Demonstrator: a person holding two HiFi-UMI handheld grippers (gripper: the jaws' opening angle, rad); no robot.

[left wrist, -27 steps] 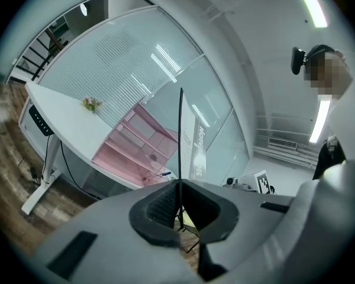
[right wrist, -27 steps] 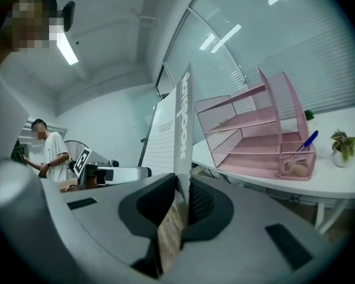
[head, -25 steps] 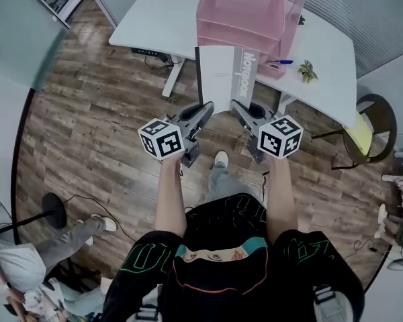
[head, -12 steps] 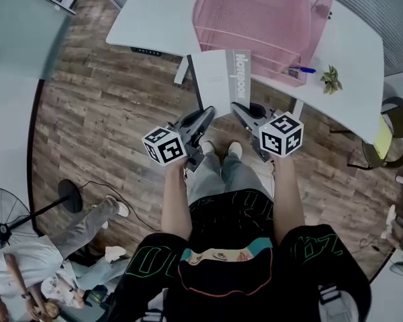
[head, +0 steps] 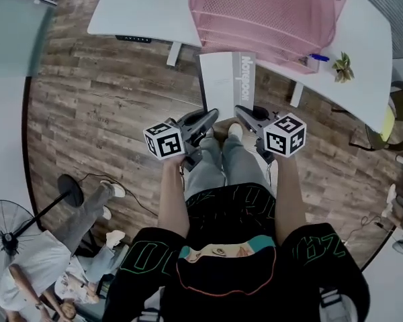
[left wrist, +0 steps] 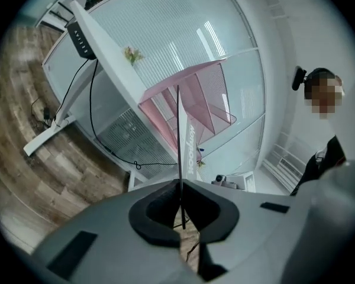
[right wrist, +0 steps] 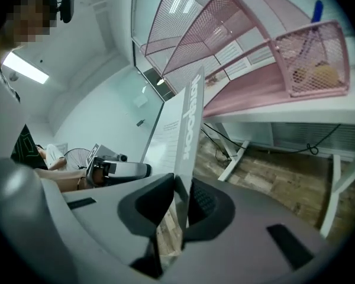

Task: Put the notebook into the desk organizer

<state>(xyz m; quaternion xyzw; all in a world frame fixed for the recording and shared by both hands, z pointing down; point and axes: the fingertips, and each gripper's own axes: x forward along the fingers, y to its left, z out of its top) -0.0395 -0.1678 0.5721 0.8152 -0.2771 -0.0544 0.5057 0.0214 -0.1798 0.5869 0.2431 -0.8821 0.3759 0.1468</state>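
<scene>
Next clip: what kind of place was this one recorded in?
Most likely an office: a white desk with a pink mesh desk organizer on it, ribbed glass partition walls behind, and wood-look flooring.

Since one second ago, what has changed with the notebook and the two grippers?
The notebook, carried by the left gripper and right gripper, moved forward to the front edge of the desk organizer. The right gripper's jaws are opening, with the notebook between them. Unchanged: the left jaws stay shut on it.
</scene>
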